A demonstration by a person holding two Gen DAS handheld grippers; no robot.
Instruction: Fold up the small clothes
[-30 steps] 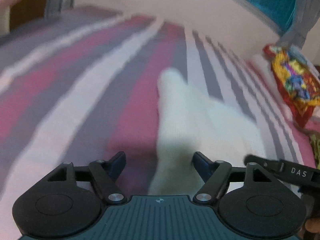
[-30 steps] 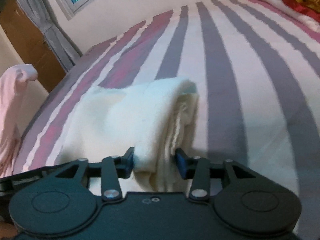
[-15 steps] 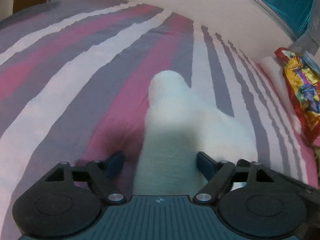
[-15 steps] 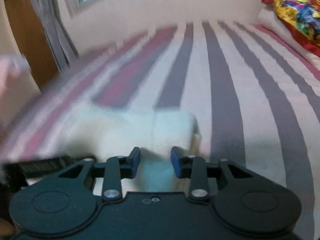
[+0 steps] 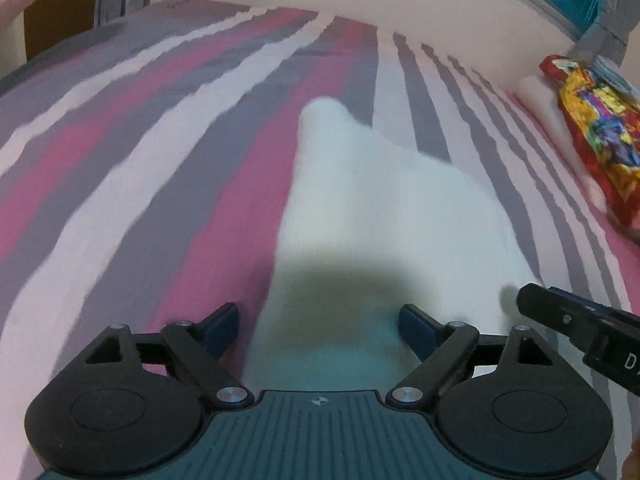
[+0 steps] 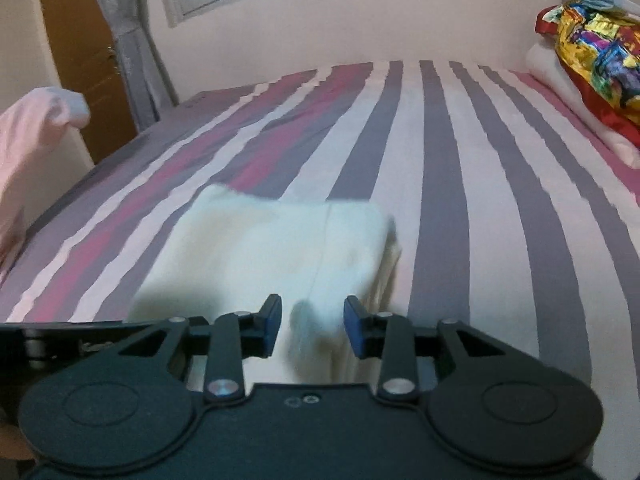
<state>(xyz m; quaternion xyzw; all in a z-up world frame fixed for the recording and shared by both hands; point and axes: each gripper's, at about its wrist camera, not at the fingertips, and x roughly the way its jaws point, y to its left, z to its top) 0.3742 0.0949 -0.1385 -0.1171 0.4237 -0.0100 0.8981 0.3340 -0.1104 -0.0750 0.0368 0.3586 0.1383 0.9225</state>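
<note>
A small white garment point(image 5: 384, 208) lies folded on the striped bedsheet point(image 5: 140, 168). In the left wrist view its near end runs between the fingers of my left gripper point(image 5: 320, 314), whose jaws are opening wide and touch no cloth. In the right wrist view the same white garment point(image 6: 272, 248) shows a doubled edge on its right side. A raised fold of it stands between the fingers of my right gripper point(image 6: 312, 308), whose jaws are opening with a gap on each side of the fold. One right gripper finger pokes into the left wrist view at the lower right.
The bed's striped sheet point(image 6: 500, 220) stretches to a pale wall. A colourful red and yellow pillow point(image 6: 596, 56) rests on white bedding point(image 6: 560, 80) at the right. Pink cloth point(image 6: 28, 148) hangs at the left bed edge, near a brown door point(image 6: 80, 48) and a grey curtain point(image 6: 132, 52).
The right gripper let go of the thick rolled edge, narrowed, and drew back a little. The left gripper's jaws spread wider over the garment's near end. The garment lies flatter.
</note>
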